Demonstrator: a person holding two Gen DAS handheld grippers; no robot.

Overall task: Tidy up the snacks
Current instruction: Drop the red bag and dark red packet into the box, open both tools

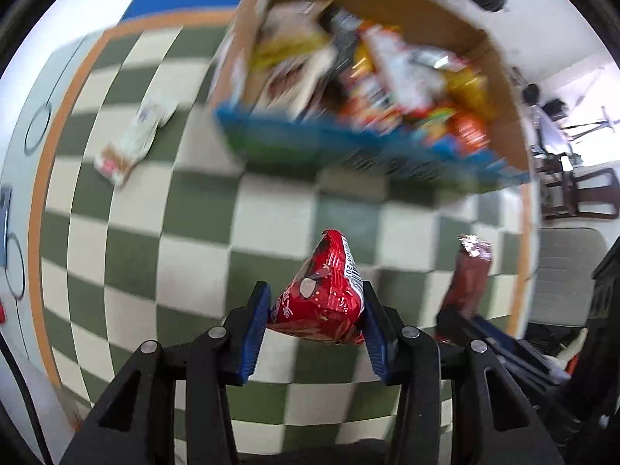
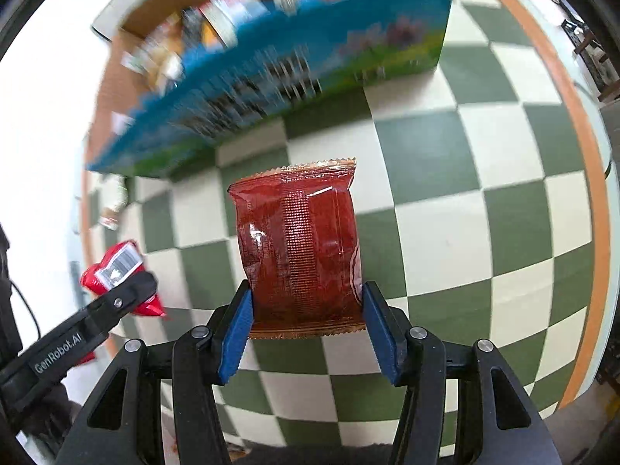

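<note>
My left gripper (image 1: 316,306) is shut on a shiny red snack packet (image 1: 321,302), held above the green-and-cream checkered tablecloth (image 1: 155,271). My right gripper (image 2: 306,302) is shut on a dark red-brown snack pouch (image 2: 298,248), its blue pads pressing both side edges. Each held snack shows in the other view: the pouch (image 1: 471,275) at the right of the left wrist view, the red packet (image 2: 112,267) at the left of the right wrist view. Beyond both stands a cardboard box (image 1: 500,89) with a blue printed front, filled with several mixed snacks; it looks blurred.
A white snack wrapper (image 1: 133,139) lies on the cloth to the left of the box. The table has an orange border (image 2: 573,124) along its rim. Chairs and furniture (image 1: 577,193) stand past the table's right side.
</note>
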